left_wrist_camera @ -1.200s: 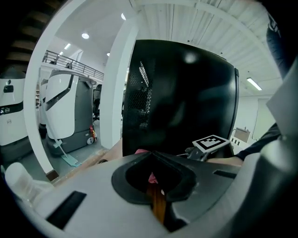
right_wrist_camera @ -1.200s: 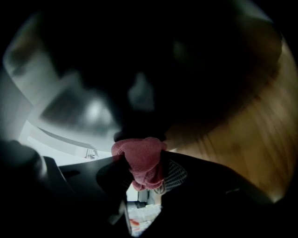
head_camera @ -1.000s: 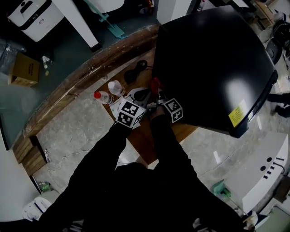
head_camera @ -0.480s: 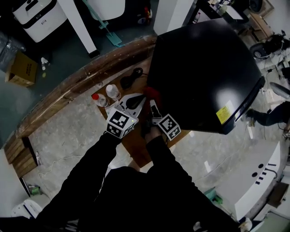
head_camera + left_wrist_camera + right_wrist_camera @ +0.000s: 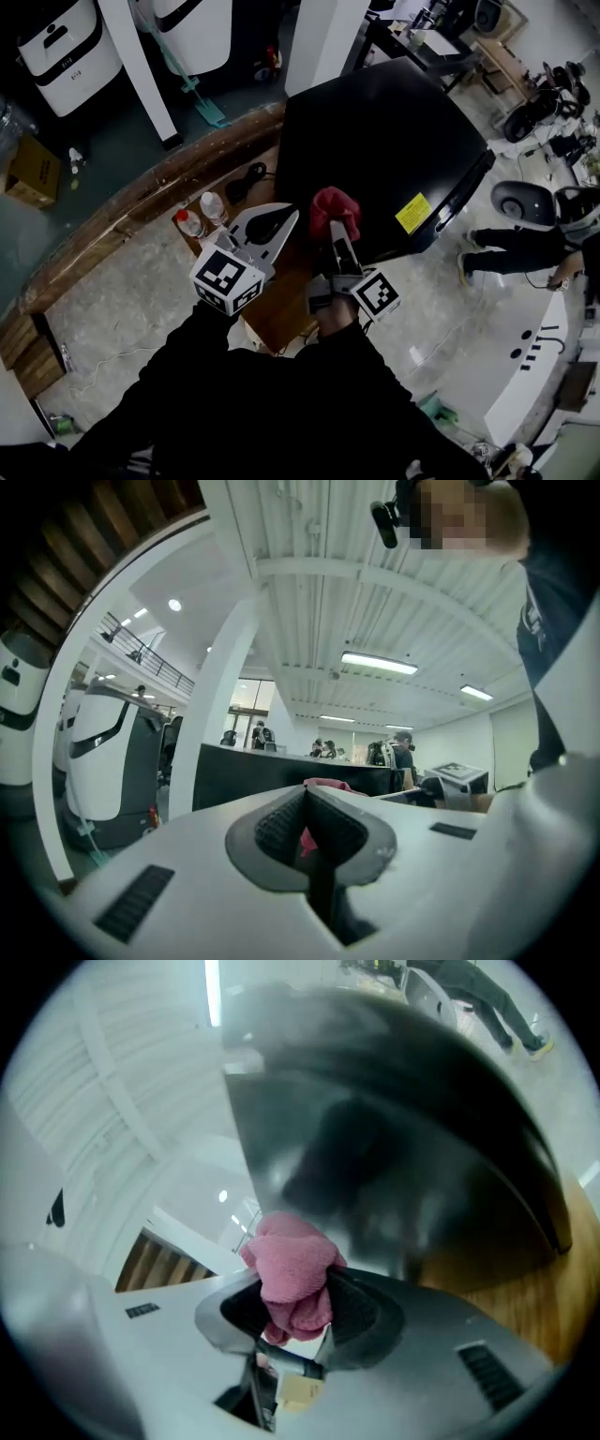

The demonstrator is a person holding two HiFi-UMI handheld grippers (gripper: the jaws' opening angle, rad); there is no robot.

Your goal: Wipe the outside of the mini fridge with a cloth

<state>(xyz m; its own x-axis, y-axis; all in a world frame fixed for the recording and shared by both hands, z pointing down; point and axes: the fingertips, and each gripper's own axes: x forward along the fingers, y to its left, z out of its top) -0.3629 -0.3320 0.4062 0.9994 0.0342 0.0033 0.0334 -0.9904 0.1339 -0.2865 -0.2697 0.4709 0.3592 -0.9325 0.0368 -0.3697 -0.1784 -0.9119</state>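
Two grippers were out in front of the person in the head view, over a wooden table (image 5: 274,314). The right gripper (image 5: 337,236) had its jaws clamped on a pink cloth (image 5: 334,210), which bulged out past the tips in a bunched wad. In the right gripper view the cloth (image 5: 289,1274) sat squeezed between the two dark pads of the right gripper (image 5: 300,1309), with the glossy black side of the mini fridge (image 5: 375,1147) filling the space just beyond it. Seen from above, the cloth lay against the outline of the near lower edge of the mini fridge (image 5: 375,141), but I could not tell whether it touched the surface.

The left gripper (image 5: 281,223) was just beside the right one, on its left. Its jaws were together and held nothing. In the left gripper view the pads of the left gripper (image 5: 305,803) met at the tips, and the pink cloth (image 5: 323,784) showed beyond them.

The mini fridge stood on the table and bore a yellow label (image 5: 412,214) on its near face. Two small bottles (image 5: 201,216) stood left of the grippers, with a coiled black cable (image 5: 244,182) lying near them.
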